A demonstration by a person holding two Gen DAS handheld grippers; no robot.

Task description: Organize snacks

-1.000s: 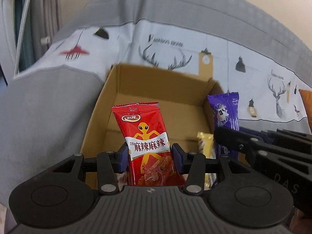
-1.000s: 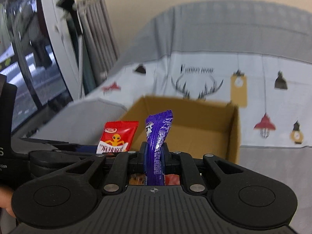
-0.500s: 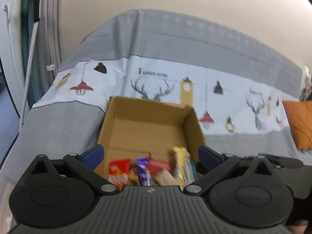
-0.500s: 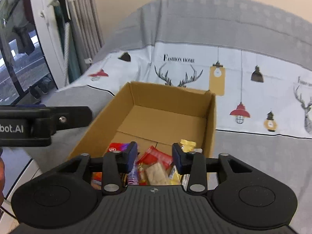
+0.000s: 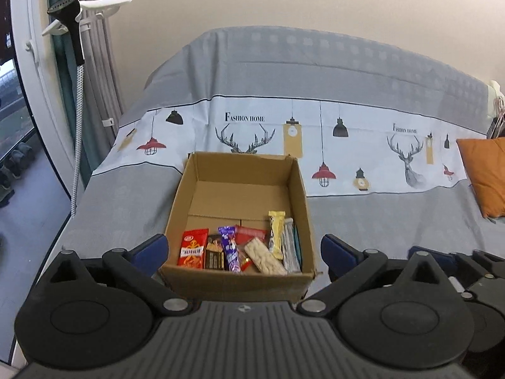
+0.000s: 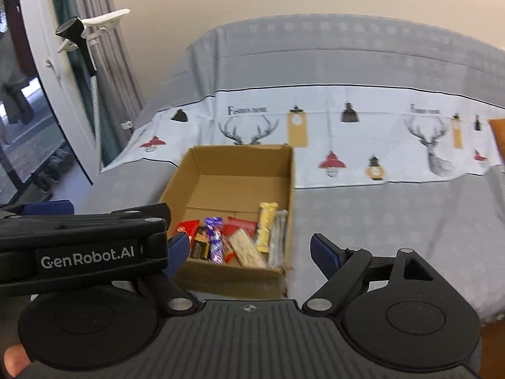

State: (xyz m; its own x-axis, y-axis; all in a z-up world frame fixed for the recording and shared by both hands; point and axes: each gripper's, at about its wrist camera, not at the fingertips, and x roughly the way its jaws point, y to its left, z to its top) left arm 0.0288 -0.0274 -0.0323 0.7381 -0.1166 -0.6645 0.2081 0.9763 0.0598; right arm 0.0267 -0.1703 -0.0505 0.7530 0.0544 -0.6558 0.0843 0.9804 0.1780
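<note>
Both grippers are hanging wide open and empty above a bed. The cardboard box (image 5: 243,208) is sitting straight ahead of the left gripper (image 5: 243,249) and just left of centre before the right gripper (image 6: 249,249). Snack packets (image 5: 240,246) are lying along its near wall, long axes pointing away. A curtained window is standing to the left.

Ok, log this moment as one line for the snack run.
left gripper: open, empty | right gripper: open, empty | cardboard box: on bed | red packet, purple packet: lying in box, near end
</note>
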